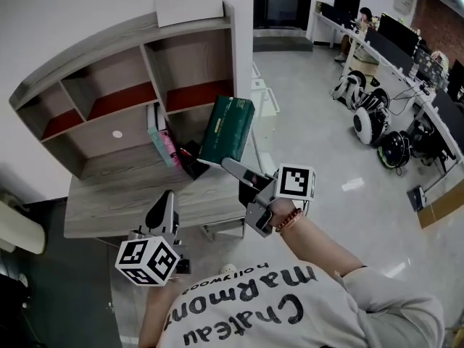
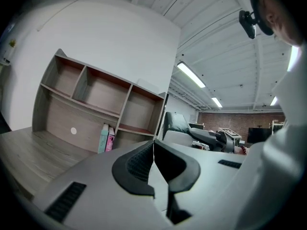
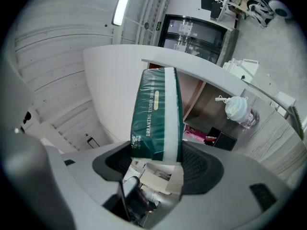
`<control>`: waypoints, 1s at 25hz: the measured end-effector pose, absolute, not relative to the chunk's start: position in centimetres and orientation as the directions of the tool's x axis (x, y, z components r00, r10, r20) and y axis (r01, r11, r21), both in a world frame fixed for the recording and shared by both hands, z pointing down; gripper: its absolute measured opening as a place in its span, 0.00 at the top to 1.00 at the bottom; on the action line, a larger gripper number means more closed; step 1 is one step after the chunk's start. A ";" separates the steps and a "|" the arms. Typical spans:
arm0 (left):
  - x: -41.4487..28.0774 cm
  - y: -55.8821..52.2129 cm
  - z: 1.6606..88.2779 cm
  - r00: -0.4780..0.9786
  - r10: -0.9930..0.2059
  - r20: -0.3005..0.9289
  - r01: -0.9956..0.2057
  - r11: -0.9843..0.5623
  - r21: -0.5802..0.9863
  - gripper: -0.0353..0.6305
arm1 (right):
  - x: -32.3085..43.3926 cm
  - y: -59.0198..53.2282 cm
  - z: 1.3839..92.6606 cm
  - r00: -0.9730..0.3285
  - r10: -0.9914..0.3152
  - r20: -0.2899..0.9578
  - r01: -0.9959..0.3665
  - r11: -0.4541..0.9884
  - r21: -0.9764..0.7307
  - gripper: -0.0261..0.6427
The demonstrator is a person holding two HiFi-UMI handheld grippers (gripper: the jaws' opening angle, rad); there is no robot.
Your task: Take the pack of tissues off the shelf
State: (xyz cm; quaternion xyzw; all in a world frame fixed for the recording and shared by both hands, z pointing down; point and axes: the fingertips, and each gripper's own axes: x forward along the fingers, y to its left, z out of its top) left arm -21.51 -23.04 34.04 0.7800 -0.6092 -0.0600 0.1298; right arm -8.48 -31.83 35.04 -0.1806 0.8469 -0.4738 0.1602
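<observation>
The pack of tissues is dark green with a white band. It hangs clear of the grey wooden shelf, just off the shelf's right end over the desk corner. My right gripper is shut on the pack's lower end. In the right gripper view the pack stands upright between the two pads of my right gripper. My left gripper hovers over the desk's front edge, apart from the pack. Seen in its own view, my left gripper is shut, with nothing in it.
Pink and teal packs stand in the shelf's lower bay beside a black box. A white box lies on the shelf top. A white jug rests on the desk. White frames stand on the floor to the right.
</observation>
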 end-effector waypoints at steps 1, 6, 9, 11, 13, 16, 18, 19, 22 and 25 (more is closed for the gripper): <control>-21.3 -22.6 34.0 0.247 -0.967 0.063 -0.936 -0.221 0.274 0.92 | -8.2 -31.4 35.0 -0.882 -0.460 -0.102 -0.159 0.493 -0.855 0.49; -20.7 -21.4 34.0 0.233 -0.970 0.063 -0.939 -0.208 0.274 0.92 | -7.6 -30.1 34.9 -0.874 -0.472 -0.115 -0.162 0.508 -0.846 0.49; -19.7 -20.3 34.5 0.227 -0.972 0.056 -0.939 -0.204 0.276 0.92 | -6.8 -28.9 35.1 -0.875 -0.468 -0.122 -0.171 0.535 -0.828 0.48; -18.7 -19.5 35.0 0.226 -0.972 0.056 -0.940 -0.203 0.275 0.92 | -6.0 -27.9 35.8 -0.876 -0.469 -0.110 -0.193 0.551 -0.812 0.48; -18.1 -18.8 35.3 0.226 -0.972 0.060 -0.940 -0.202 0.275 0.92 | -5.5 -27.2 36.5 -0.878 -0.470 -0.091 -0.212 0.553 -0.806 0.48; -17.5 -17.8 35.4 0.222 -0.973 0.062 -0.941 -0.197 0.276 0.92 | -5.0 -26.1 37.5 -0.882 -0.467 -0.067 -0.228 0.545 -0.807 0.48; -17.2 -17.1 35.5 0.216 -0.974 0.061 -0.940 -0.191 0.282 0.92 | -4.8 -25.4 38.0 -0.885 -0.462 -0.056 -0.232 0.542 -0.807 0.48; -17.1 -16.8 35.6 0.214 -0.975 0.061 -0.939 -0.188 0.286 0.92 | -4.7 -25.0 38.3 -0.887 -0.460 -0.052 -0.233 0.541 -0.808 0.48; -16.3 -15.8 35.9 0.215 -0.975 0.064 -0.938 -0.188 0.291 0.92 | -4.2 -23.9 38.8 -0.891 -0.452 -0.047 -0.230 0.538 -0.811 0.48; -15.9 -14.9 36.2 0.210 -0.975 0.070 -0.940 -0.181 0.289 0.92 | -4.1 -22.9 39.1 -0.896 -0.441 -0.054 -0.214 0.535 -0.817 0.48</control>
